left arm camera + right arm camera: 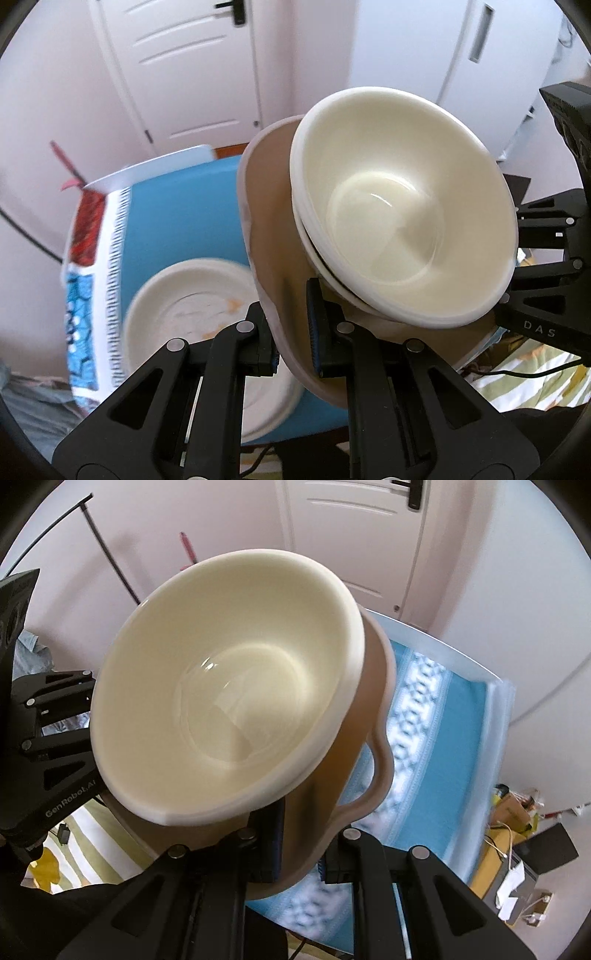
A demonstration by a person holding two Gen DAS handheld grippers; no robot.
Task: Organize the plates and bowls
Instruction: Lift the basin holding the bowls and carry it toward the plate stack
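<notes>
in the left wrist view, the left gripper (293, 339) fills the lower middle of the frame, its two blue-padded fingers clenched on the near rim of a tan basin (275, 236) that rises tilted from the claw toward the upper centre. inside the tan basin, just beyond the fingertips and to the right of centre, sits a stack of cream bowls (402, 206), nested one in another, mouth tipped toward the camera. at the right edge, behind the bowls, the right gripper (546, 295) shows as black links against the far side of the basin. below and left of the basin, blurred, a white plate (184, 306) with orange smears lies on a blue cloth (177, 206) with a patterned border. farthest off, in the upper left, stands a white door (177, 66). in the right wrist view, the right gripper (301, 843) sits at the lower middle, its fingers grasping the rim of the tan basin (373, 709), one pad inside and one outside. the cream bowls (229, 686) fill the centre just above the claw. the left gripper (48, 731) appears at the left edge, and the blue cloth (465, 746) lies beyond to the right.
</notes>
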